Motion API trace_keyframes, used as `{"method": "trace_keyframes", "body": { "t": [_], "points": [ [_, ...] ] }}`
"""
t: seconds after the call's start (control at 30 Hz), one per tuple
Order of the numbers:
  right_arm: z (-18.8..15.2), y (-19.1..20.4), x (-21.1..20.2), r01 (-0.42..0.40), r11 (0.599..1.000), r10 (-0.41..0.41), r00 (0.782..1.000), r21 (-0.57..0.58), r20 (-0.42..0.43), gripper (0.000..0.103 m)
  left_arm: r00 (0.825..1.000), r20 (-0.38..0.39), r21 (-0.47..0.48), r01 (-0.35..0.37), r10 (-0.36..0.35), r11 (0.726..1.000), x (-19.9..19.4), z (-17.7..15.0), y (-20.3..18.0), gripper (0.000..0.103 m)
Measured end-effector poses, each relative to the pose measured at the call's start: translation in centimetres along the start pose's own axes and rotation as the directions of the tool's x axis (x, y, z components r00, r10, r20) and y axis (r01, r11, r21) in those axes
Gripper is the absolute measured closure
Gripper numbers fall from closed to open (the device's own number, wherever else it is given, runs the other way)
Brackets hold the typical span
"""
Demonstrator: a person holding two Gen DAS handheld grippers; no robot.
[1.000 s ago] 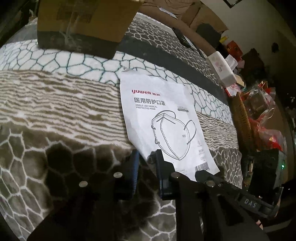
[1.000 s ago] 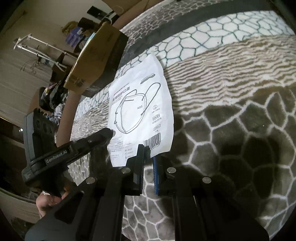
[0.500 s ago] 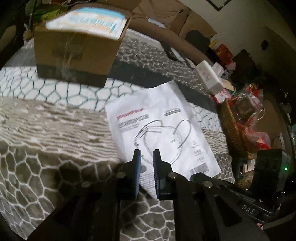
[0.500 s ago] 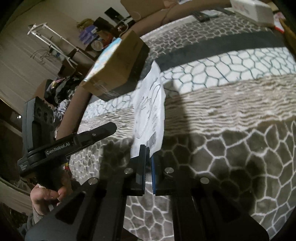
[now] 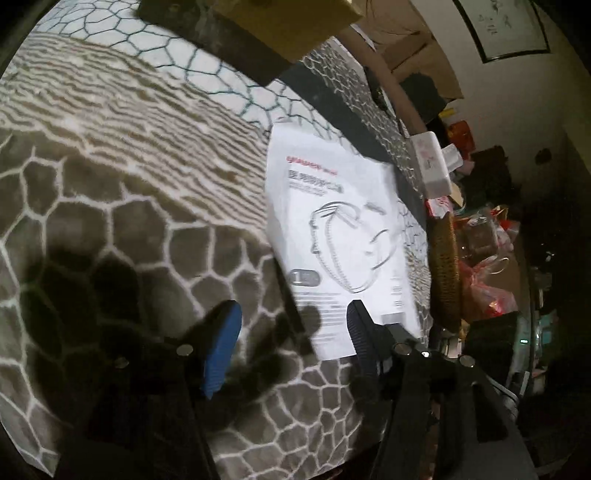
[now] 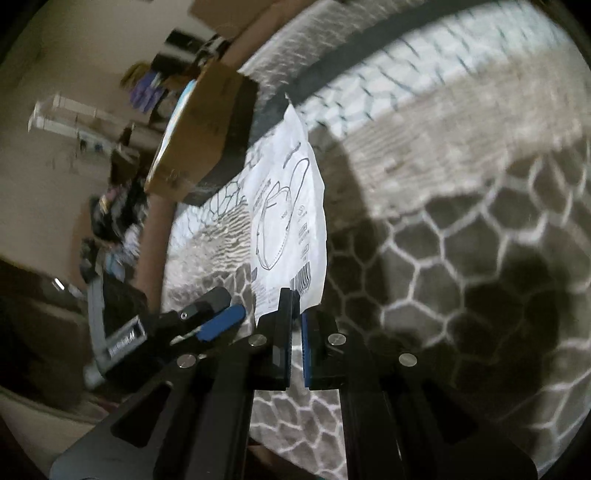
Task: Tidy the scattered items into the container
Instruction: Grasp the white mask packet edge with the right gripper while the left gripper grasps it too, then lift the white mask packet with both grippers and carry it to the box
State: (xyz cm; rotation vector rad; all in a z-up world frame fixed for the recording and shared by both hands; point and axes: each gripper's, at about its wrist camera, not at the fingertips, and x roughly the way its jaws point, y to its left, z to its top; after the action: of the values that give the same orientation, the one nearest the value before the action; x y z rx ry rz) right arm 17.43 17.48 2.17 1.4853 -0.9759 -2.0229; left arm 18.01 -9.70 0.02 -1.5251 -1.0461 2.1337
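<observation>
A white mask packet (image 5: 340, 240) with a printed mask drawing is raised off the patterned blanket, one corner down. My right gripper (image 6: 295, 295) is shut on the lower corner of the packet (image 6: 291, 221). The jaws of my left gripper (image 5: 291, 336) are opening; the packet's lower edge shows between the blue pads (image 5: 221, 343), which do not press on it. The right wrist view has the left gripper (image 6: 218, 310) just left of the packet. A brown cardboard box (image 6: 199, 140) with a blue-and-white item inside stands beyond, also at the top of the left wrist view (image 5: 258, 22).
The brown and white blanket (image 5: 110, 221) covers the whole surface. Past its right edge are a wicker basket (image 5: 445, 266), a white tissue pack (image 5: 432, 166) and red bags. A white rack (image 6: 59, 114) and piled clutter stand off the left side.
The packet lay flat, then both grippers closed on its near edge and lifted it. Now the left jaws have spread off it and only the right gripper still holds it.
</observation>
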Motion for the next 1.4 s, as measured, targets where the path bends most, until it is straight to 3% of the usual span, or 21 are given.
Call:
{"method": "trace_keyframes", "body": {
  "t": [0.1, 0.23, 0.3, 0.33, 0.37, 0.47, 0.63, 0.87, 1.1, 1.2, 1.4],
  "points": [
    [0.0, -1.6, 0.0, -0.064, 0.993, 0.064, 0.998, 0.095, -0.003, 0.098, 0.998, -0.031, -0.022, 0.045, -0.046, 0.999, 1.0, -0.2, -0.7, 0.043],
    [-0.2, -2.5, 0.6, -0.048, 0.993, 0.051, 0.999, 0.112, -0.021, 0.098, 0.995, -0.063, -0.008, 0.075, -0.076, 0.997, 2.9, -1.1, -1.7, 0.045],
    [-0.4, -2.7, 1.1, -0.030, 0.994, 0.034, 0.999, 0.101, -0.033, 0.098, 0.998, -0.039, 0.010, 0.052, -0.051, 0.999, 3.0, -1.1, -2.4, 0.062],
    [-0.6, -2.5, 1.3, -0.012, 0.996, 0.015, 0.999, 0.086, -0.033, 0.097, 0.999, -0.032, 0.008, 0.044, -0.044, 0.999, 3.0, -1.0, -2.4, 0.094],
    [-0.7, -2.4, 1.4, 0.010, 0.998, -0.009, 1.000, 0.066, -0.029, 0.097, 0.998, -0.035, 0.002, 0.052, -0.052, 0.999, 3.1, -0.8, -2.3, 0.098],
    [-0.8, -1.8, 1.0, 0.021, 0.999, -0.020, 1.000, 0.029, -0.021, 0.097, 0.998, -0.034, 0.014, 0.050, -0.050, 0.999, 2.8, -0.6, -2.3, 0.097],
    [-0.7, 0.4, 0.3, 0.055, 0.997, -0.054, 0.998, -0.055, 0.010, 0.097, 1.000, 0.012, 0.113, 0.000, -0.002, 0.994, 1.1, -0.4, -4.4, 0.098],
    [0.4, 6.0, -2.5, 0.064, 0.980, -0.045, 0.993, -0.188, 0.106, 0.097, 0.995, 0.103, 0.265, -0.041, 0.013, 0.963, -3.4, 1.7, -9.1, 0.097],
    [4.3, 12.9, -2.2, 0.046, 0.957, -0.006, 0.990, -0.288, 0.139, 0.097, 0.985, 0.172, 0.287, -0.080, 0.031, 0.955, -7.5, 7.7, -11.0, 0.096],
    [6.0, 16.1, -0.3, 0.039, 0.945, 0.007, 0.990, -0.325, 0.140, 0.097, 0.980, 0.193, 0.279, -0.104, 0.050, 0.955, -9.3, 11.3, -10.9, 0.096],
    [10.1, 20.1, 5.4, 0.022, 0.940, 0.018, 0.993, -0.342, 0.113, 0.097, 0.983, 0.167, 0.212, -0.117, 0.082, 0.970, -10.8, 18.9, -8.4, 0.096]
  ]
}}
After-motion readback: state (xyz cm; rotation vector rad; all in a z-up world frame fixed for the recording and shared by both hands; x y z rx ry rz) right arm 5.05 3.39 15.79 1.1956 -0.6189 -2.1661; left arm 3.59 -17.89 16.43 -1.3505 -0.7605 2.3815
